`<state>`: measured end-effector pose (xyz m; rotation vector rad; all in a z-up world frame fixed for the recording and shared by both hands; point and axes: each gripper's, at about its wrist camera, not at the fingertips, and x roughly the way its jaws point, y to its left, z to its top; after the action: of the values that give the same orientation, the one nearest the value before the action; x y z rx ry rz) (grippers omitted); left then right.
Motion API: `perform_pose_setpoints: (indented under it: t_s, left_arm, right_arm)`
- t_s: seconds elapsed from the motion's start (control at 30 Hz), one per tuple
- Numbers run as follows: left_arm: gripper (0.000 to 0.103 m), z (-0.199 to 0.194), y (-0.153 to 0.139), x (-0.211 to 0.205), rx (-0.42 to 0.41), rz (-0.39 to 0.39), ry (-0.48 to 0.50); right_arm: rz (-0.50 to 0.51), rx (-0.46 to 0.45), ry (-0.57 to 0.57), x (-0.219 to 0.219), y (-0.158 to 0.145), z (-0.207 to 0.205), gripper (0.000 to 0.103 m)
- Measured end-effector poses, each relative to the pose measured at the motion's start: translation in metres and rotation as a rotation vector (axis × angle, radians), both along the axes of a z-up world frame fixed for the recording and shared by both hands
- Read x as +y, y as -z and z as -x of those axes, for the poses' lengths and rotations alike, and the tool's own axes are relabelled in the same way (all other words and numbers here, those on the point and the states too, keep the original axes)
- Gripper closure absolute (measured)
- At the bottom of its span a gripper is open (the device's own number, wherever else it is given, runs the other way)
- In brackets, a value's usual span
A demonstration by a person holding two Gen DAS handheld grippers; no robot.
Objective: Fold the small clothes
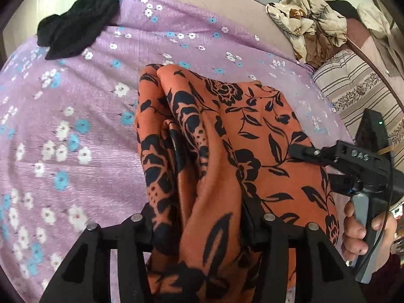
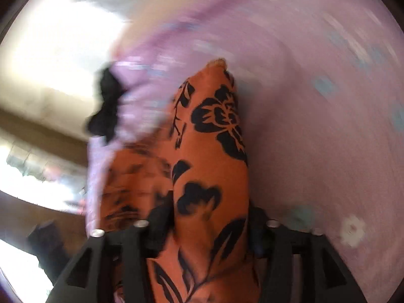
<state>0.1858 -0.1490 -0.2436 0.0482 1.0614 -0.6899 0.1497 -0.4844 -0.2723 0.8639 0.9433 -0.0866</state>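
An orange garment with a black flower print [image 1: 214,136] lies bunched over a purple flowered bedsheet [image 1: 75,116]. My left gripper [image 1: 199,217] is shut on a thick fold of it, cloth spilling between the jaws. My right gripper [image 1: 293,151] shows at the right of the left wrist view, its tip pinching the garment's right edge. In the right wrist view the same garment [image 2: 209,151] runs up between the jaws of my right gripper [image 2: 204,217], which is shut on it. That view is blurred by motion.
A black garment [image 1: 78,25] lies at the sheet's far left edge; it also shows in the right wrist view [image 2: 106,108]. A crumpled cream printed cloth [image 1: 308,22] sits at the back right. A striped pillow [image 1: 358,93] lies at the right.
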Motion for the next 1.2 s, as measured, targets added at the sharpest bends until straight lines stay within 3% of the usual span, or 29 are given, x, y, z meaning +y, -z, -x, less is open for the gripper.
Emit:
perform_pose_setpoints:
  t_s: [0.1,0.17,0.27,0.33,0.4,0.43,0.5,0.6,0.7,0.77,0.87,1.0,1.2]
  left_arm:
    - [0.047,0.027,-0.023,0.032,-0.081,0.001,-0.067]
    - [0.028,0.048,-0.045,0.046,-0.164,-0.010,-0.124]
    - [0.017,0.082,-0.078,0.051,-0.317,-0.023,-0.161]
    - [0.016,0.102,-0.099,0.059,-0.379,-0.053,-0.181]
    - [0.016,0.116,-0.119,0.060,-0.419,-0.051,-0.188]
    - [0.016,0.125,-0.131,0.061,-0.448,-0.053,-0.195]
    - [0.015,0.143,-0.153,0.062,-0.514,-0.059,-0.212]
    - [0.006,0.163,-0.182,0.066,-0.591,-0.054,-0.236]
    - [0.004,0.185,-0.211,0.075,-0.661,-0.035,-0.275]
    - [0.001,0.195,-0.223,0.079,-0.676,-0.021,-0.297]
    - [0.001,0.207,-0.239,0.084,-0.694,0.007,-0.320]
    - [0.000,0.218,-0.250,0.086,-0.716,-0.010,-0.366]
    - [0.000,0.227,-0.256,0.085,-0.715,-0.030,-0.393]
  right_arm:
    - [0.090,-0.070,0.037,0.000,-0.028,0.016,0.041]
    - [0.142,-0.155,0.045,0.008,-0.054,0.038,0.041]
    - [0.268,-0.265,-0.049,0.044,-0.086,0.064,0.041]
    - [0.297,-0.219,-0.134,0.070,-0.078,0.068,0.048]
    - [0.292,-0.011,-0.225,0.091,-0.037,0.061,0.065]
    - [0.335,0.021,-0.222,0.098,-0.028,0.062,0.066]
    - [0.396,-0.008,-0.203,0.110,-0.047,0.071,0.067]
    - [0.335,-0.116,-0.175,0.114,-0.085,0.095,0.065]
    - [0.497,-0.182,-0.132,0.126,-0.131,0.123,0.065]
    - [0.549,-0.242,-0.117,0.129,-0.160,0.149,0.064]
    - [0.627,-0.324,-0.071,0.137,-0.198,0.183,0.035]
    - [0.730,-0.382,-0.047,0.149,-0.233,0.215,0.035]
    - [0.767,-0.468,-0.029,0.164,-0.254,0.243,0.035]
